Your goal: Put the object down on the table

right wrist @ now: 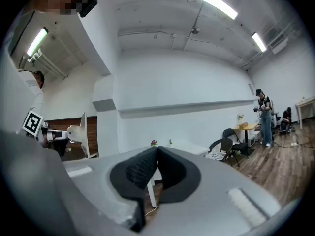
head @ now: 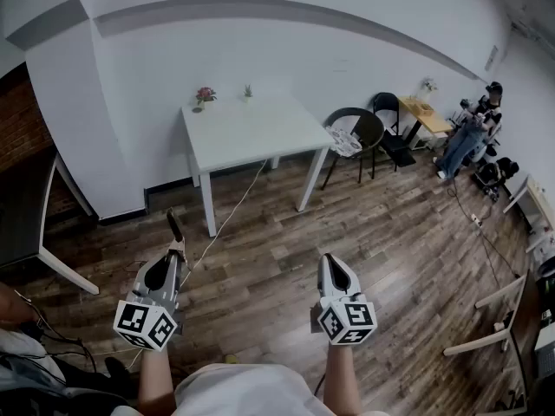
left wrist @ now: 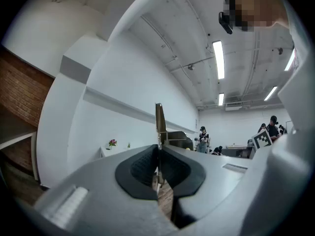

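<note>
Tool (left wrist: 160,117) clenched in left claw (left wrist: 158,150), kind unclear; right claw (right wrist: 156,150) clenched, empty.

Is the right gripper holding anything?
No, the right gripper has its jaws pressed together with nothing between them.

Floor (head: 390,232): dark wood planks, slight sheen. Worktop (head: 251,133): white, smooth, matt. Left tool (left wrist: 158,150), right tool (right wrist: 157,149): grey matt plastic, black ribbed pads (right wrist: 140,168).
</note>
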`<state>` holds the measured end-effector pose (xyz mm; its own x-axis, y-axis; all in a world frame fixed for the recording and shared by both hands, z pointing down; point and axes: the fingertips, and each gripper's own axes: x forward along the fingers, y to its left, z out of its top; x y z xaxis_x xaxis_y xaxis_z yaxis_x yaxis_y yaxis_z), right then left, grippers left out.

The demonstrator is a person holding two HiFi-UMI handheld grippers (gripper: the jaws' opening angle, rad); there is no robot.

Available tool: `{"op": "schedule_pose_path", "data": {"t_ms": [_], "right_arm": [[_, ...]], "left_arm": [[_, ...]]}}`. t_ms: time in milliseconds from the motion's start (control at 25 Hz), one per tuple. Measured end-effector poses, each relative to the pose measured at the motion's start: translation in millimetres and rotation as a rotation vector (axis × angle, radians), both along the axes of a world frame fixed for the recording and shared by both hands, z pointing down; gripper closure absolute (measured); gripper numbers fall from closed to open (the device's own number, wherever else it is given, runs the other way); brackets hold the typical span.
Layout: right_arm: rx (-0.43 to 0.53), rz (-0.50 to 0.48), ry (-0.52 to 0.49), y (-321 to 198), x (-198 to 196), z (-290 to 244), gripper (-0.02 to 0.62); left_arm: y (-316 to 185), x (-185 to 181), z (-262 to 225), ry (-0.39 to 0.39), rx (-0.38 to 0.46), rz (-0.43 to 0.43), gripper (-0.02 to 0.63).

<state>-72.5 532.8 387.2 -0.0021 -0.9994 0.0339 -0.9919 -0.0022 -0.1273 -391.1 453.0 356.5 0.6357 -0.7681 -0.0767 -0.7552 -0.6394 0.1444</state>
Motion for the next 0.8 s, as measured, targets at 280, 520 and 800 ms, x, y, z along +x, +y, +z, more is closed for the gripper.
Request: {"op": "schedule_pose_path", "data": {"t_ms": [280, 520, 800], "right_arm": [[0.0, -0.002, -0.005, -1.6, -0.5, 1.1, 0.592], [0.015, 0.0, -0.004, 1.8, -1.6, -2.9, 0.592], [0.021, -0.006, -0.003, 4.9, -9.1, -1.7, 0.592]], "left_arm": [[2.1, 0.6, -1.5, -0.003, 0.002, 0.0, 0.597], [6.5, -0.9, -2.2, -0.005, 0.002, -0.004, 0.598], [10.5, -5.8, 0.3, -0.007, 0.004, -0.001, 0.597]]}}
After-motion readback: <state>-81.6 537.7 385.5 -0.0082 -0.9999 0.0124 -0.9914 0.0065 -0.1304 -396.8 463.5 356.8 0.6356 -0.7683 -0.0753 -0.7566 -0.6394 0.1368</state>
